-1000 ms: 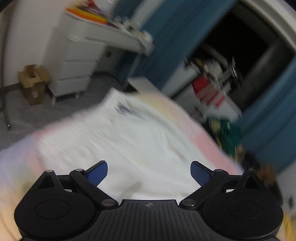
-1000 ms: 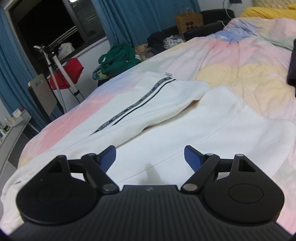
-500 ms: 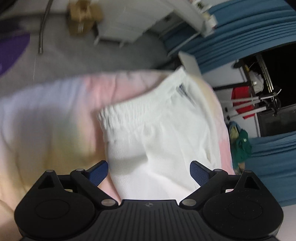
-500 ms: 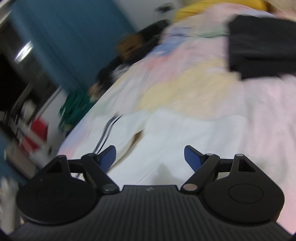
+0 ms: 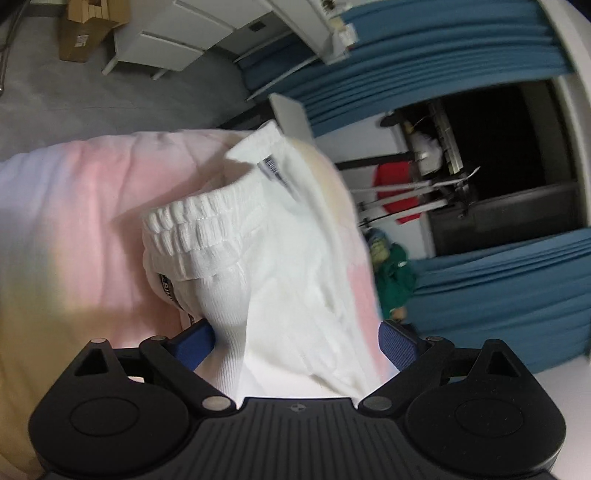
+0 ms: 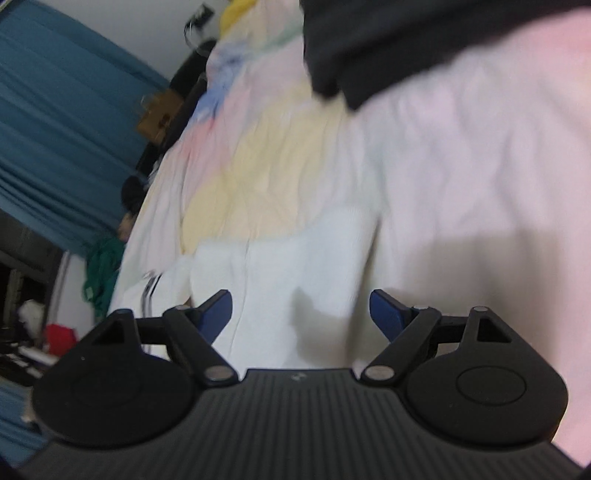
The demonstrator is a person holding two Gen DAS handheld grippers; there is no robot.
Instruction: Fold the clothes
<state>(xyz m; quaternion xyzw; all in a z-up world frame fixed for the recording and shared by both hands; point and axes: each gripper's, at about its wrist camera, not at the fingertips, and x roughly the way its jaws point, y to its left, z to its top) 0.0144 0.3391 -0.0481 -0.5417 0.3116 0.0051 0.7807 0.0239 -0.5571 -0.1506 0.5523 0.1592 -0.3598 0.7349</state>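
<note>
White trousers (image 5: 273,258) lie on a pastel bedspread (image 5: 74,221). In the left wrist view their ribbed elastic waistband (image 5: 192,229) is bunched just ahead of my left gripper (image 5: 297,341). That gripper is open wide, with the white cloth lying between its blue pads (image 5: 195,343), which do not squeeze it. In the right wrist view another part of the white trousers (image 6: 295,254) lies flat under my right gripper (image 6: 301,310), with a black side stripe (image 6: 149,288) at the left. The right gripper is open low over the cloth, gripping nothing.
A black garment (image 6: 388,40) lies on the bedspread (image 6: 461,166) beyond the right gripper. Off the bed stand a white drawer unit (image 5: 166,40), a cardboard box (image 5: 85,33), blue curtains (image 5: 406,55), green clothes (image 5: 395,273) and a brown paper bag (image 6: 159,114).
Both grippers rolled and sank toward the bed. The left one closed in on the waistband, so cloth now lies between its jaws. The right one swung toward the black garment.
</note>
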